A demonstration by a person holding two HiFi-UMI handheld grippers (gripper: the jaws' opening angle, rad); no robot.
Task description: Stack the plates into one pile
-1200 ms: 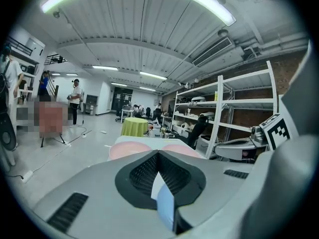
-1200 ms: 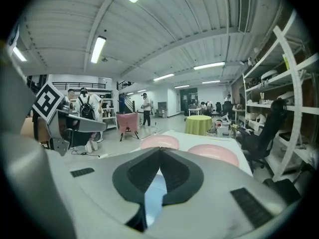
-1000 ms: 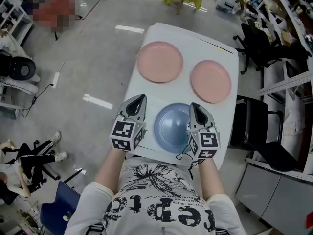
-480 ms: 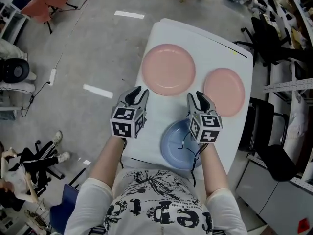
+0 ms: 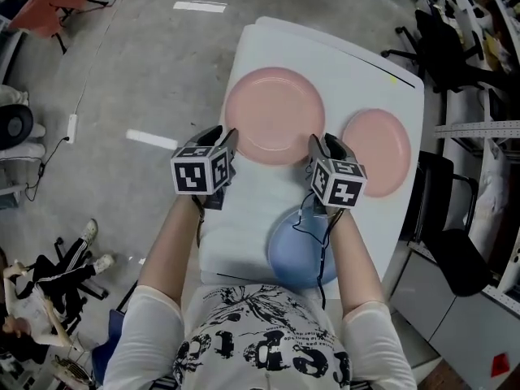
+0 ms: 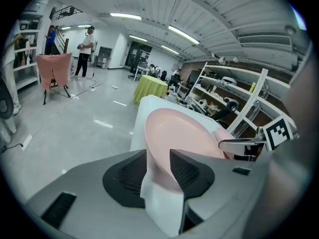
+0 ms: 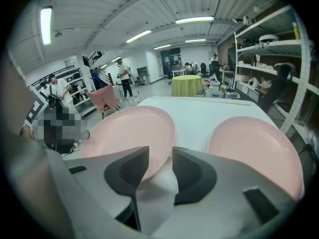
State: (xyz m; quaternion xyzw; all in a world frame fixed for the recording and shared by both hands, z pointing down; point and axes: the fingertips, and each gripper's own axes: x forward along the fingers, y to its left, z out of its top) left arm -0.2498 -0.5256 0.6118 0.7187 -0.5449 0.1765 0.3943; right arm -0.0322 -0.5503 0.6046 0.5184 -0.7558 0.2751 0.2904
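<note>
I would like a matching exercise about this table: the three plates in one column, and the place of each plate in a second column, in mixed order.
Things:
1. large pink round plate
2. smaller pink round plate
3. blue round plate

Places:
A. at the near edge of the white table
B. at the table's right edge
C. on the far left part of the table

Pairs: 1-C, 2-B, 3-A

Head view looks steeply down; both gripper views share the large pink plate (image 6: 184,133).
</note>
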